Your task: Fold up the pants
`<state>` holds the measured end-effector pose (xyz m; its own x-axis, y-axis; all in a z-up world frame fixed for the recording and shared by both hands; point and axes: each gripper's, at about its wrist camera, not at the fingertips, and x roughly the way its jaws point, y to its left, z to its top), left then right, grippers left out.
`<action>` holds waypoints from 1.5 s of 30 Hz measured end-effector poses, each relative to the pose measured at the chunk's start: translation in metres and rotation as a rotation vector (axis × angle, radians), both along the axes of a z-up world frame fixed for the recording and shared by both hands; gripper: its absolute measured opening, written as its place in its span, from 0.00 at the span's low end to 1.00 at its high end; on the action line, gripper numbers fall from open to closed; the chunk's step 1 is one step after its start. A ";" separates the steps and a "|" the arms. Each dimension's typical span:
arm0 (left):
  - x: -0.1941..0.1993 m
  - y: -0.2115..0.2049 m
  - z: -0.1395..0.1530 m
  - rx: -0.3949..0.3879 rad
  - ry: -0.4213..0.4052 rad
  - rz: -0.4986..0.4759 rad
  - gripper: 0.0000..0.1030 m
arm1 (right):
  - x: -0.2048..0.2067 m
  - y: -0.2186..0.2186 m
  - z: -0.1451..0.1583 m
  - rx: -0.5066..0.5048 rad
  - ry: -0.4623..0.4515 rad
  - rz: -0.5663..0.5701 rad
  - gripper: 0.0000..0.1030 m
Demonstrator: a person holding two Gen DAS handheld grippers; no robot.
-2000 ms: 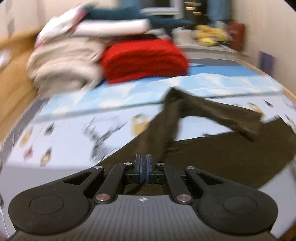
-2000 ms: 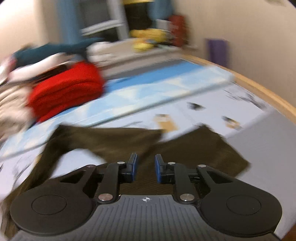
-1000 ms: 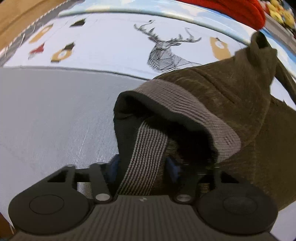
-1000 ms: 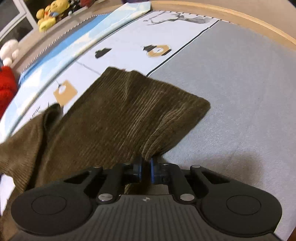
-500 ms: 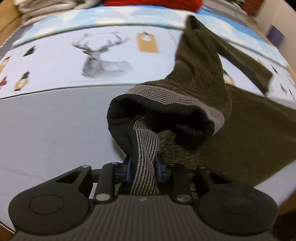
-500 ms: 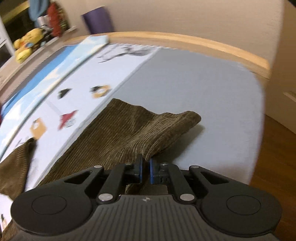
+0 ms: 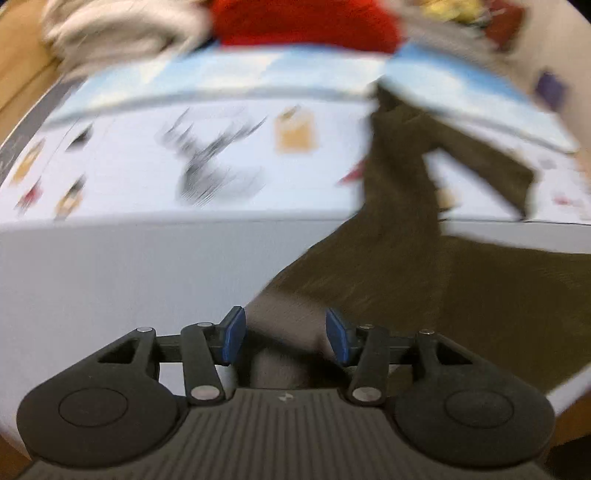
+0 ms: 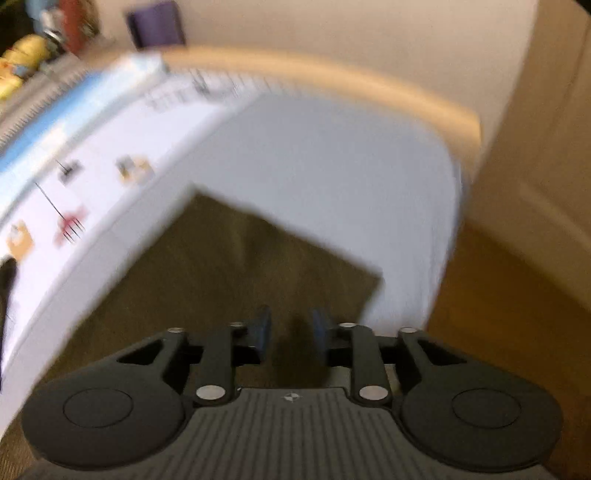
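While the dark brown corduroy pants (image 7: pixel 461 280) lie flat on the pale grey printed bedsheet (image 7: pixel 110 266), their long axis runs away from our left gripper (image 7: pixel 282 334), whose jaws stand apart over the waistband. Our right gripper (image 8: pixel 290 328), also released, hovers above the near corner.

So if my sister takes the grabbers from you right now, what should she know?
Left gripper: open, the grey waistband just in front of its fingers, not pinched.
Right gripper: open, over the other end of the brown pants.
The pants lie spread on the bed sheet, one leg stretched off toward the red clothes pile.
Done: nothing folded that shows; both views are blurry.
Left: lay the legs together, then fold the pants up.
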<state>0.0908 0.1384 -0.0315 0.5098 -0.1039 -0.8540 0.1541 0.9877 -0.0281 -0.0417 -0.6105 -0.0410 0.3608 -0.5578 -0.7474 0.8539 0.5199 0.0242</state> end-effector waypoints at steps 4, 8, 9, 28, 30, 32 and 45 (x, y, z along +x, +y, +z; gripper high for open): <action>-0.010 -0.068 -0.012 0.071 -0.026 -0.299 0.63 | 0.030 0.028 0.008 0.009 -0.103 0.185 0.39; -0.022 -0.126 -0.055 0.350 -0.033 -0.559 0.57 | 0.070 0.066 0.005 0.078 -0.156 0.374 0.39; -0.022 -0.135 -0.067 0.450 -0.034 -0.608 0.31 | 0.080 0.075 0.006 0.092 -0.161 0.416 0.39; 0.102 -0.037 -0.013 0.180 -0.316 0.177 0.15 | 0.252 0.210 -0.061 0.104 0.013 0.936 0.49; 0.108 -0.061 -0.024 0.074 -0.273 0.090 0.19 | 0.263 0.218 -0.075 0.069 0.049 0.993 0.49; 0.115 -0.087 -0.035 -0.019 -0.242 0.004 0.25 | 0.269 0.225 -0.085 0.038 0.075 1.057 0.49; 0.194 -0.187 -0.112 -0.058 -0.179 -0.017 0.52 | 0.277 0.230 -0.088 -0.155 0.072 1.220 0.14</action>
<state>0.2848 -0.0486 -0.1437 0.6505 -0.1602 -0.7424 0.1787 0.9823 -0.0555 0.2351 -0.3803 -0.1290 0.6686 0.0308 -0.7430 -0.1958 0.9712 -0.1359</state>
